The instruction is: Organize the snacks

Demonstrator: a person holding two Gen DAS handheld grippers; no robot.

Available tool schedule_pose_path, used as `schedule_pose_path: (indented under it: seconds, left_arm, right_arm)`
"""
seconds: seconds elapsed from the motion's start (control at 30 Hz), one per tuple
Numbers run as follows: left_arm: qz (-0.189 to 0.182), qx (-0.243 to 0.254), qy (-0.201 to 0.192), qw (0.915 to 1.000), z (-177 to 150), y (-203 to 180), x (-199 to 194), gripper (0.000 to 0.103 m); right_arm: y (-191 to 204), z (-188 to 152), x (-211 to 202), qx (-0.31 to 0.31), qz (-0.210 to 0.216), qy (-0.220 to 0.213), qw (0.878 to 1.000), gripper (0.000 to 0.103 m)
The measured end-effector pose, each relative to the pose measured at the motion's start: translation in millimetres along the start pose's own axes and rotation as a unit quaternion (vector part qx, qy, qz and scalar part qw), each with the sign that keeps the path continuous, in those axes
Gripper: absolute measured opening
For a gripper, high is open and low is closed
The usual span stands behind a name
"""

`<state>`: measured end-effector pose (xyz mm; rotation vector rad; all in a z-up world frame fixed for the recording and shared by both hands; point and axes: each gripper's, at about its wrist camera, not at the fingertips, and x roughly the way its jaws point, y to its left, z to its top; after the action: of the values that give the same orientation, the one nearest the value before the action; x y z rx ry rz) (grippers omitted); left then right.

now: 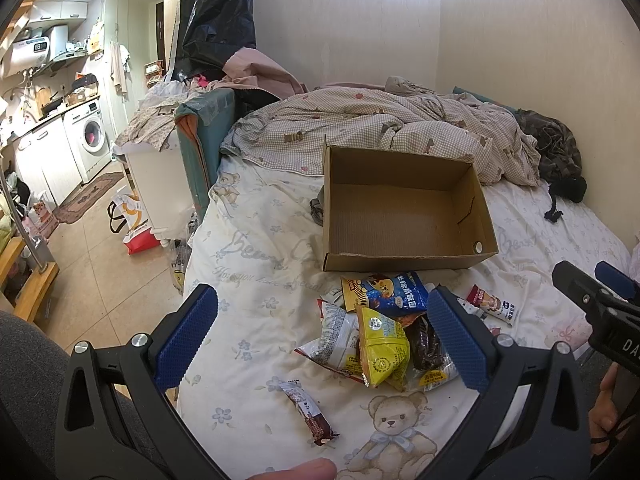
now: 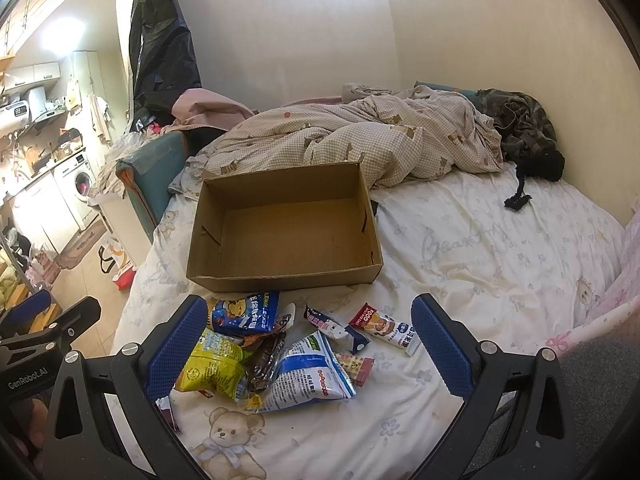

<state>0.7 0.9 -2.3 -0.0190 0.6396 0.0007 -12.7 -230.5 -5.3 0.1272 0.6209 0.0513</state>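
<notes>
An open, empty cardboard box (image 1: pixel 404 216) (image 2: pixel 288 228) sits on the bed. In front of it lies a pile of snack packets: a blue bear packet (image 1: pixel 394 292) (image 2: pixel 246 314), a yellow packet (image 1: pixel 382 346) (image 2: pixel 214 364), a dark brown packet (image 1: pixel 426 344) (image 2: pixel 262 362), a white and blue packet (image 2: pixel 308 372) and small bars (image 2: pixel 390 330). One bar (image 1: pixel 310 412) lies apart, nearer me. My left gripper (image 1: pixel 322 336) is open above the pile. My right gripper (image 2: pixel 306 352) is open above the pile, holding nothing.
A crumpled checked quilt (image 1: pixel 360 120) (image 2: pixel 360 136) lies behind the box. A dark garment (image 2: pixel 520 128) lies in the far corner by the wall. The bed's left edge drops to a tiled floor (image 1: pixel 92 272) with bags, a white cabinet (image 1: pixel 156 184) and a washing machine (image 1: pixel 90 136).
</notes>
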Motion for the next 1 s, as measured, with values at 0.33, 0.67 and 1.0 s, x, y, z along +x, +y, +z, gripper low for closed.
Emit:
schedule_pose_path:
  seconds: [0.33,0.67,1.0]
  left_arm:
    - [0.002,0.0,0.0,1.0,-0.1,1.4,0.2,0.103]
    - [0.014,-0.002,0.013,0.9998,3.1,6.5,2.9,0.103]
    - [0.045,-0.018,0.103,0.9935,-2.1,17.7,37.7,0.103]
  right_arm:
    - [0.4,-0.5,0.0,-0.001,0.0,0.0,1.0,0.103]
    - [-6.5,11.9,4.4,0.011,0.022,0.015,1.0,0.103]
    - [-22.4,36.1,55.0,0.02,0.045,0.113,0.992,0.103]
